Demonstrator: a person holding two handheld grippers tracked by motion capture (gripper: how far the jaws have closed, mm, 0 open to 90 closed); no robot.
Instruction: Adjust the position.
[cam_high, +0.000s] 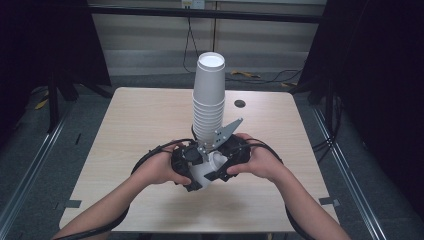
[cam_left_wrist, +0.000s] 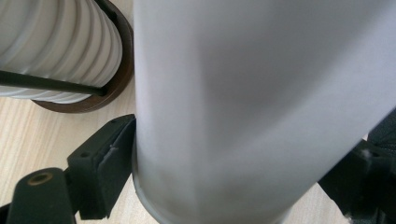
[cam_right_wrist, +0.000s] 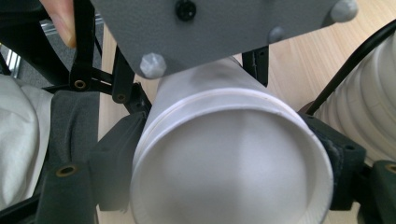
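Both grippers clamp one paper cup beside the stack.

High view: left gripper (cam_high: 192, 167) and right gripper (cam_high: 227, 162) meet on the cup (cam_high: 207, 170) before the cup stack (cam_high: 208, 97). Gripper views: each gripper's jaws pinch the cup's wall. Probably pulling nested cups apart; next needs steady opposing pull.

Round dark hole (cam_high: 240, 103) in wooden table (cam_high: 140, 125); black cables (cam_high: 260, 77) on floor behind.

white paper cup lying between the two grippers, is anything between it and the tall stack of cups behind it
Nothing visible does. The white paper cup is clamped by both grippers, left and right, just in front of the tall stack of white paper cups.
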